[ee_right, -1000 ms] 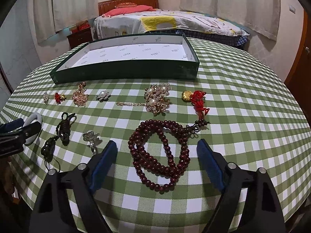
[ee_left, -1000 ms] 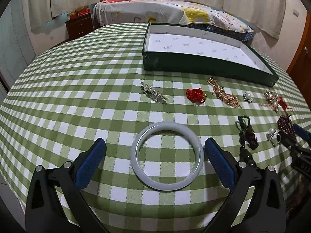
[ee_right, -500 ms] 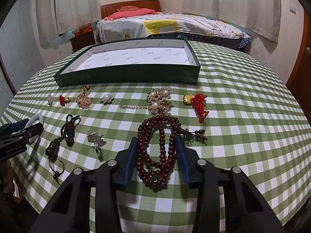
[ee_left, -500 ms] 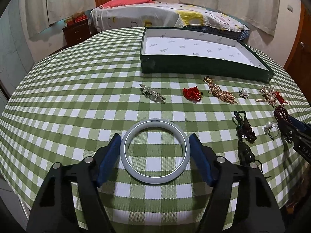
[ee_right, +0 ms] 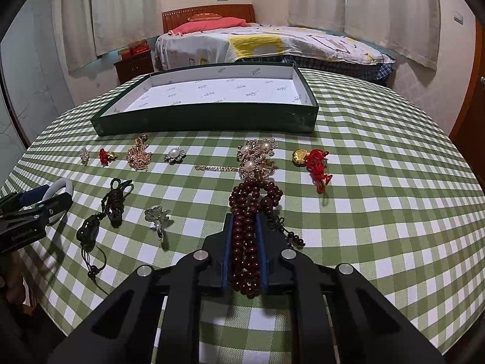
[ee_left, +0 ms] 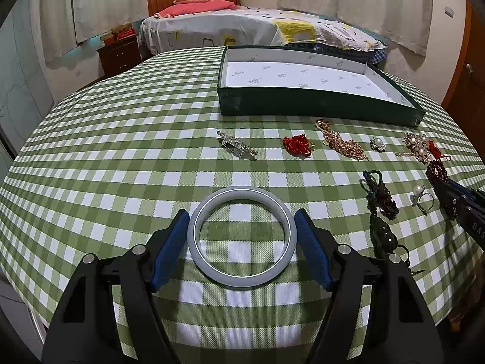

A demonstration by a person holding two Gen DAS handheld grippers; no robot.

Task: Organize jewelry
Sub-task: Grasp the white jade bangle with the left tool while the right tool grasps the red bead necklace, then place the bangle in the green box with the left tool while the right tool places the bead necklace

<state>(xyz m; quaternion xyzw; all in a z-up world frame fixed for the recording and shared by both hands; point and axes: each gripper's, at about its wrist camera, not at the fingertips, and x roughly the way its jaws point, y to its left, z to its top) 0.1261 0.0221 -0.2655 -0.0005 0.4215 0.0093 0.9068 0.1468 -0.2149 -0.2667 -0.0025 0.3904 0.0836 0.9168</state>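
- Bedroom setting: a bed (ee_left: 257,27) with a patterned cover stands beyond a round surface (ee_left: 121,139) under a green-and-white checked cloth.
- Far ahead of both tools, a dark green tray (ee_right: 209,116) with a white printed lining sits on the cloth; nothing lies in it.
- Left hand-held gripper (ee_left: 241,238): its blue pads (ee_left: 169,251) bracket a pale jade bangle (ee_left: 241,270) lying flat on the cloth, one pad at each side of the ring, touching it or nearly so; whether they press on it cannot be told.
- Ahead of that tool and slightly left of its centre line, a rhinestone hair clip (ee_left: 237,148) lies on the cloth.
- Ahead and to its right, in a row: a red knotted cord piece (ee_left: 297,145), a gold chain heap (ee_left: 342,145), a small pearl brooch (ee_left: 377,144), and a pearl-and-crystal ornament (ee_left: 418,147).
- Nearer on its right: a dark braided cord with a dark pendant (ee_left: 382,212), then a pearl ring (ee_left: 423,197).
- Right hand-held gripper (ee_right: 245,251): closed tightly on a strand of dark red wooden beads (ee_right: 254,194), bunched between its blue pads with a loop spilling forward past the tips.
- Just ahead of the bead loop lies the pearl-and-crystal ornament; to its right, a gold charm with a red tassel cord (ee_right: 315,163).
- Right of the closed tips, the strand's small tail of beads (ee_right: 291,236) rests on the cloth.
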